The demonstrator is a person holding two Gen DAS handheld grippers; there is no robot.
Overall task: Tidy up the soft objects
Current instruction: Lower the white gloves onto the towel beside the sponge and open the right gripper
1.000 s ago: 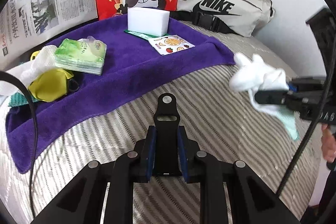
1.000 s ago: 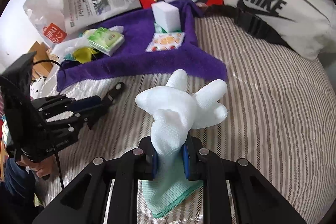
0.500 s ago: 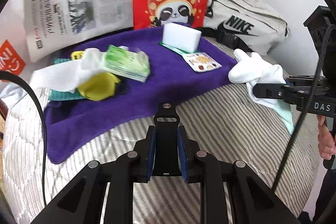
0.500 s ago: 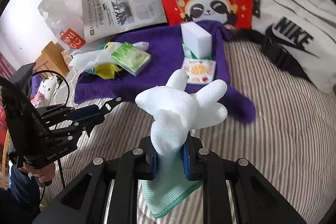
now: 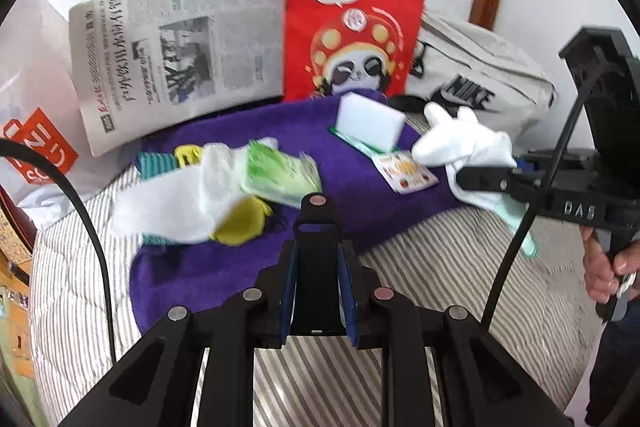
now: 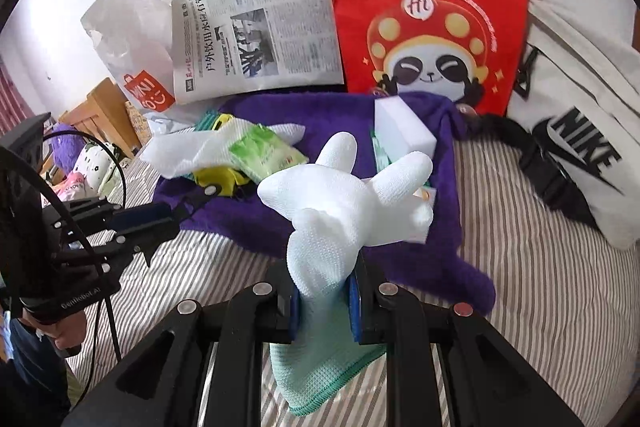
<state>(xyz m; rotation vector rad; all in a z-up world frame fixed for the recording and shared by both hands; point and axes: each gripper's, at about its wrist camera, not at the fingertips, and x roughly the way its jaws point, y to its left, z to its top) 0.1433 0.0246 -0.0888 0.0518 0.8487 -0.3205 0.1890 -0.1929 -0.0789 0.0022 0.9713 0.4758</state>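
A white knit glove (image 6: 344, 203) with a pale green cuff hangs in my right gripper (image 6: 326, 291), which is shut on its wrist part; its fingers point up over the purple towel (image 6: 260, 223). The left wrist view shows the same glove (image 5: 460, 143) and right gripper (image 5: 472, 183) at the towel's right corner. My left gripper (image 5: 318, 267) is shut with nothing of the task's in it, above the towel's (image 5: 352, 179) front edge. On the towel lie a green tissue pack (image 5: 280, 175), a second white glove (image 5: 172, 195), a yellow item (image 5: 240, 223), a white sponge block (image 5: 370, 121) and a fruit-print sachet (image 5: 404, 175).
A red panda paper bag (image 5: 352, 15) and a newspaper (image 5: 172, 55) stand against the wall behind the towel. A grey Nike bag (image 5: 472, 83) lies at the back right, a white plastic bag (image 5: 28, 107) at the left. Striped bedding (image 5: 420, 275) spreads in front.
Both grippers have risen and moved toward the towel. The glove in the right gripper now hangs over the towel's front part instead of the striped bedding. Neither grip has changed.
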